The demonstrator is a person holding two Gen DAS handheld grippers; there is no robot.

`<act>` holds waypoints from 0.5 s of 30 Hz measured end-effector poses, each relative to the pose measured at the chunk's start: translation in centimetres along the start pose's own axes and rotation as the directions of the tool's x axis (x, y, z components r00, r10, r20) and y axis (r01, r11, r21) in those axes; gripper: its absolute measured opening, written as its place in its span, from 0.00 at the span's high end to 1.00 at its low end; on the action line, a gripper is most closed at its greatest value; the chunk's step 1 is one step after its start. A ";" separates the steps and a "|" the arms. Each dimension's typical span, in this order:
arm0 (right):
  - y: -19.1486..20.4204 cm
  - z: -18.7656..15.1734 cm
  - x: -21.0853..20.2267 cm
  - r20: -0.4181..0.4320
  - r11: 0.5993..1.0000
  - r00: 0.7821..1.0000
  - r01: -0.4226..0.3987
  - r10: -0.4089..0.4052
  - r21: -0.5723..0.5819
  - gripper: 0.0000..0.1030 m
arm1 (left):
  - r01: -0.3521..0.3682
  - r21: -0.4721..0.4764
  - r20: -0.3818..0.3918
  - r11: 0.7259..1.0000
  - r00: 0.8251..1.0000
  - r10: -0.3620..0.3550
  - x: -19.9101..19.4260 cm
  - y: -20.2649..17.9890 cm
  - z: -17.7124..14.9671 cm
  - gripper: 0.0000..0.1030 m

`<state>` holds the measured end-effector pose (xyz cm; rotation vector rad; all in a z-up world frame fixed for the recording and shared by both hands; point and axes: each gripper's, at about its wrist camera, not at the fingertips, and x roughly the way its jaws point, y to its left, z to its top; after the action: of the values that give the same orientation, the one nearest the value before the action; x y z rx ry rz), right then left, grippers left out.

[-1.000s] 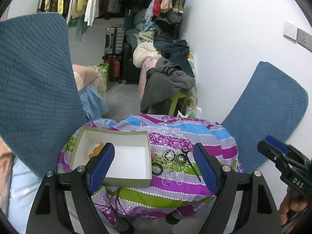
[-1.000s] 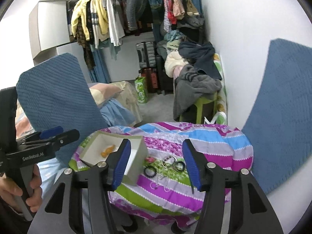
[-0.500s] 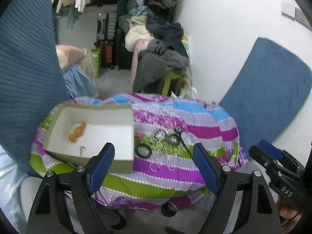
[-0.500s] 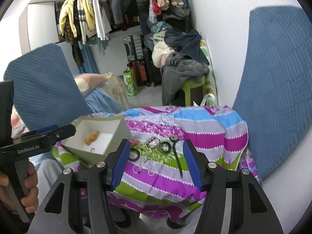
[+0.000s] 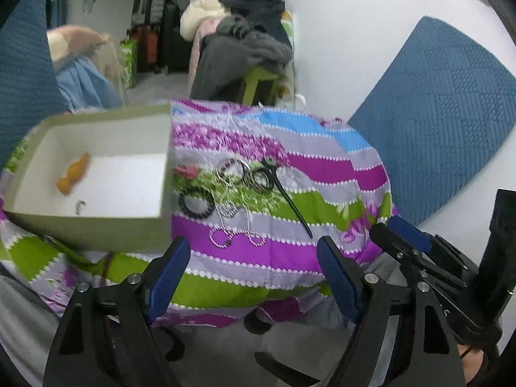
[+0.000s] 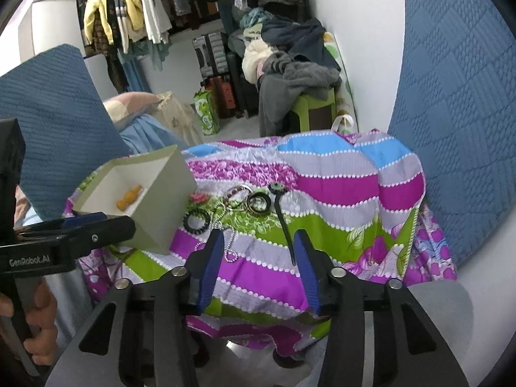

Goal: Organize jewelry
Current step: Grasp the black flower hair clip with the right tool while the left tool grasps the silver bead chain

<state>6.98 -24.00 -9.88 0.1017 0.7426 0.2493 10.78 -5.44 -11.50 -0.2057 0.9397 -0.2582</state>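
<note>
On a striped cloth (image 5: 322, 167) lies loose jewelry: a black coil hair tie (image 5: 196, 200), a bead chain (image 5: 232, 225), bangles (image 5: 248, 174) and a black hair stick (image 5: 290, 200). To their left stands an open box (image 5: 96, 167) holding an orange piece (image 5: 73, 174) and a small ring (image 5: 80, 207). My left gripper (image 5: 253, 251) hovers before the chain, jaws closing, nothing between them. My right gripper (image 6: 259, 238) hangs above the chain (image 6: 225, 238) and hair stick (image 6: 283, 222), jaws closing and empty. The box (image 6: 161, 193) is at its left.
Blue quilted cushions (image 6: 458, 113) lean on the white wall at right and stand at left (image 6: 54, 122). Behind the table are a green stool (image 6: 316, 103) piled with clothes, suitcases and a hanging rack. A hand (image 6: 38, 322) holds the left gripper's handle.
Both grippers have sunk toward the cloth and tipped downward, so the jewelry looks larger and nearer. The right jaws have narrowed clearly, the left ones a little.
</note>
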 end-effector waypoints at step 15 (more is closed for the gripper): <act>-4.2 0.3 9.2 -0.146 0.997 0.987 -0.065 0.071 0.045 0.67 | -0.048 -0.013 -0.182 0.999 0.982 0.045 10.5 0.6 -0.7 0.41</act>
<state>14.51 -25.62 -16.40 0.1478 0.8922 0.3099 16.20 -8.11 -20.11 -0.1772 1.1271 -0.2282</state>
